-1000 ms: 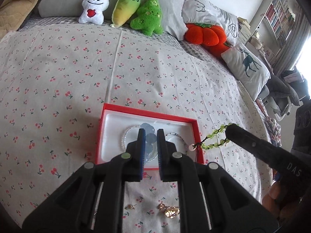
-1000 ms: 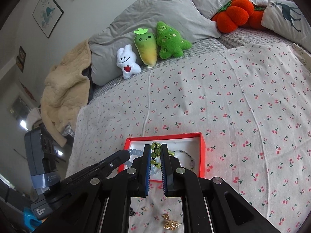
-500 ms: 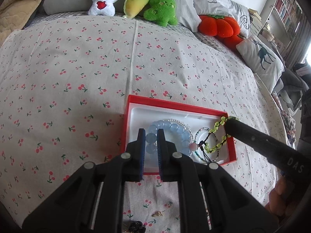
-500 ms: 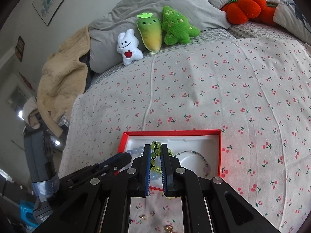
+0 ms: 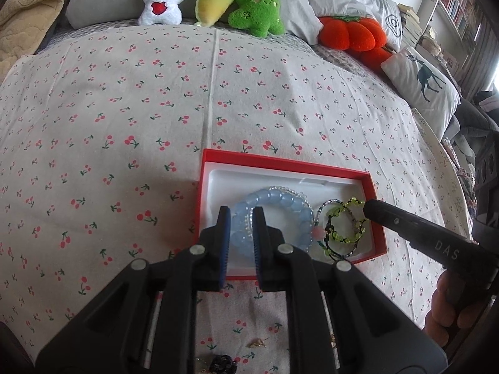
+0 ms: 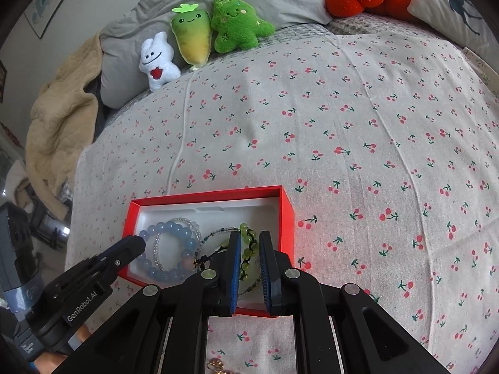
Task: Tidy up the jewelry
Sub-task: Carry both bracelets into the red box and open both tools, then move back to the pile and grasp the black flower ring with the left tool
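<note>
Both views are lit evenly by soft daylight, brightest at a washed-out window edge (image 5: 494, 71) on the right of the left wrist view, shadows are kept faint, focus is held sharp centrally, and strong fisheye bending with dark vignetted corners is seen.

Both tongs (image 5: 241, 218) (image 6: 250, 243) low — jaws slightly parted

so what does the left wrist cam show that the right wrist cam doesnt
Only the left wrist view shows the bookshelf, a dark trinket on the sheet, and the right gripper from the side.

Only the right wrist view shows the framed picture on the wall and the left gripper from the side.

Both show the red box holding the blue bead bracelet and green bead bracelet, plus the plush toys.
</note>
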